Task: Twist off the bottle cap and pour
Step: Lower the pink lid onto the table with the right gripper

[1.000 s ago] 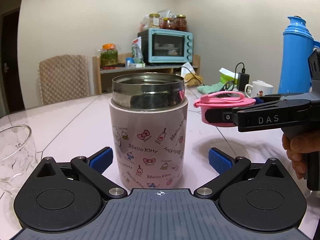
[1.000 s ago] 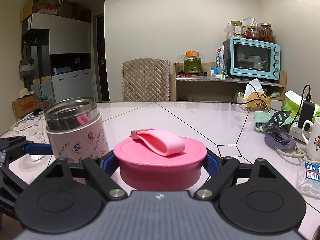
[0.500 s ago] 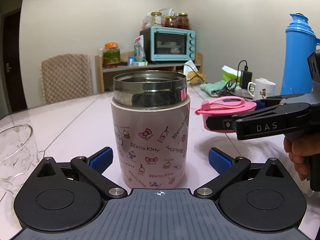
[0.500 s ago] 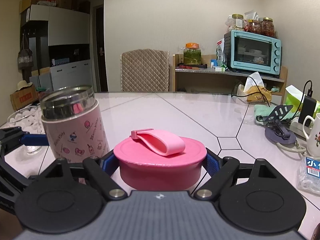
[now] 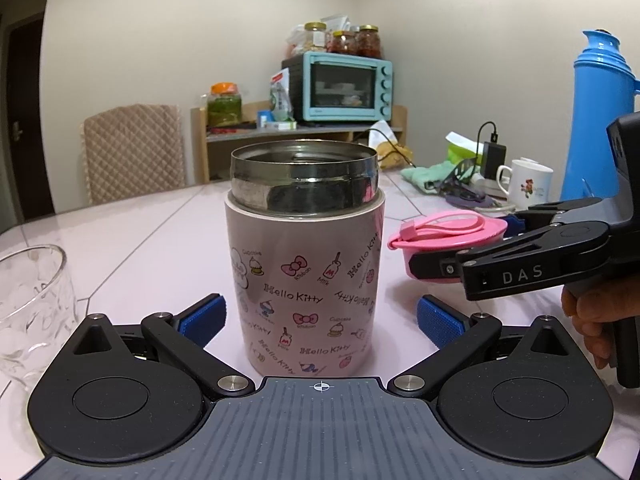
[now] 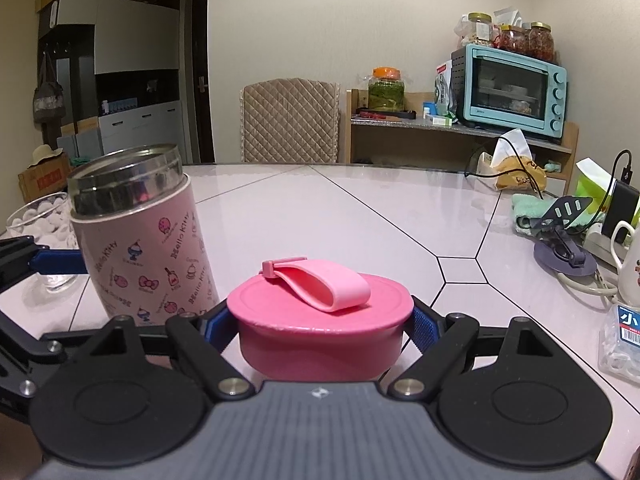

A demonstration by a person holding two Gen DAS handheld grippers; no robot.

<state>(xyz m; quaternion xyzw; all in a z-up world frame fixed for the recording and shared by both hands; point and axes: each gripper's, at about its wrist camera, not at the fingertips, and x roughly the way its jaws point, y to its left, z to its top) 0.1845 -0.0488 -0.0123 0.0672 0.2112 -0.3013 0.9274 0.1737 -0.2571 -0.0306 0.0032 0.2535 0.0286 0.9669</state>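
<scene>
The pink Hello Kitty bottle [image 5: 304, 264] stands upright on the table with its steel mouth uncovered. It sits between the blue pads of my left gripper [image 5: 320, 316], which is open, both pads a little clear of its wall. My right gripper [image 6: 320, 328] is shut on the pink cap [image 6: 320, 320], whose loop strap lies flat on top. In the left wrist view the cap [image 5: 448, 236] hangs low to the right of the bottle, near the tabletop. From the right wrist the bottle [image 6: 140, 240] shows at the left.
An empty glass [image 5: 32, 308] stands left of the bottle. At the right are a blue thermos [image 5: 600, 120], a white mug [image 5: 528, 184], a phone stand [image 6: 564, 240] and a plastic box [image 6: 620, 340]. A hand [image 5: 592, 320] holds the right gripper's handle.
The right gripper has sunk toward the table with the cap, staying right of the bottle. The left gripper and the bottle have not moved.
</scene>
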